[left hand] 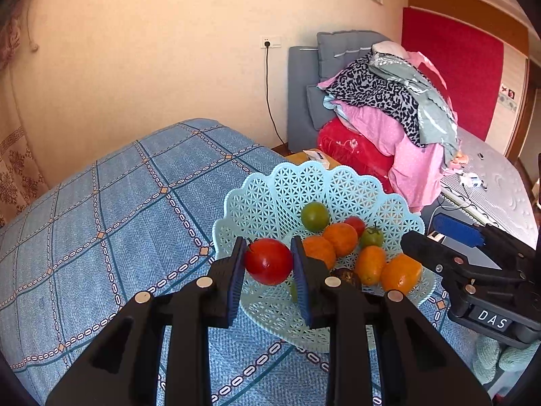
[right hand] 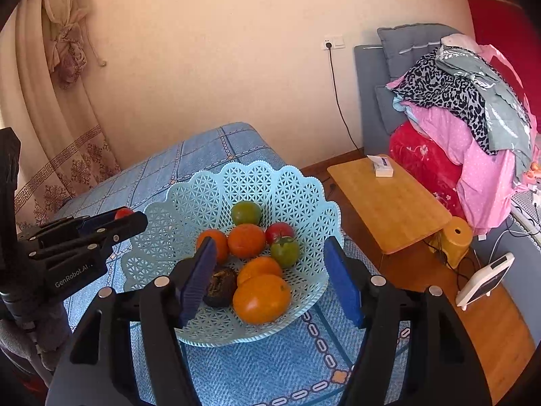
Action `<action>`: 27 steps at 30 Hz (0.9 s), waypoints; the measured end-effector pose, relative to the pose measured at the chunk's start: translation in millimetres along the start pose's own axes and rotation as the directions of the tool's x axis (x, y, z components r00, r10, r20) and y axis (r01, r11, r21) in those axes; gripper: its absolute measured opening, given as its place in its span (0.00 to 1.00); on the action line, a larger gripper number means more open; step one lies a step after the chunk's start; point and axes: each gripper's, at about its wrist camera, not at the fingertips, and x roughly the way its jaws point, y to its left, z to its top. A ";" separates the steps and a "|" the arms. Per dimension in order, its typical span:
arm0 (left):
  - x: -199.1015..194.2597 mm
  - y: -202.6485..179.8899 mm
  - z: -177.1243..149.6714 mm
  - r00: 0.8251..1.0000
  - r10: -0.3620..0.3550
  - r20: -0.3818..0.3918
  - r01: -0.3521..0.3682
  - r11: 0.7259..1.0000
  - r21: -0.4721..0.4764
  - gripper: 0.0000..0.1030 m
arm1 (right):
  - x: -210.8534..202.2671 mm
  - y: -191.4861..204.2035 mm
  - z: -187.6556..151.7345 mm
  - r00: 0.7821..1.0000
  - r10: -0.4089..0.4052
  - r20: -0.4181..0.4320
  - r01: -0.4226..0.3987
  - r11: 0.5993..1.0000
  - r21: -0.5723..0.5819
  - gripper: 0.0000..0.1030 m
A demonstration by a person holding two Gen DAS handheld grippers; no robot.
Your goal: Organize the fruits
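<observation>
My left gripper [left hand: 268,264] is shut on a red tomato [left hand: 268,261] and holds it over the near left rim of the light blue lattice basket [left hand: 270,196]. The basket [right hand: 216,189] holds several oranges [right hand: 261,299], two green tomatoes [right hand: 246,212], a red tomato [right hand: 279,231] and a dark brown fruit [right hand: 221,286]. My right gripper [right hand: 270,279] is open and empty just above the basket's near side. The left gripper also shows at the left of the right wrist view [right hand: 111,226], with the red tomato [right hand: 123,212] between its pads.
The basket stands on a blue patterned tablecloth [left hand: 118,220]. A low wooden table [right hand: 389,203] with a small white box [right hand: 382,165] stands to the right. Beyond it is a pile of bedding [right hand: 466,118], and a yellow stool [right hand: 456,237] on the floor.
</observation>
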 end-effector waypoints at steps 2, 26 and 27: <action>1.8 -4.6 -1.9 1.000 -0.006 -0.005 0.006 1.000 0.013 0.27 | 0.0 -0.1 -0.2 1.000 0.001 -0.001 -0.001 1.000 -0.001 0.66; -9.5 3.9 -9.3 0.983 0.170 0.070 -0.173 0.984 0.042 0.90 | -13.1 3.5 1.4 0.998 -0.032 0.052 0.033 0.999 -0.020 0.89; -10.7 3.2 -10.0 0.981 0.181 0.074 -0.185 0.982 0.048 0.91 | -13.8 3.2 1.1 0.998 -0.037 0.055 0.039 0.999 -0.019 0.91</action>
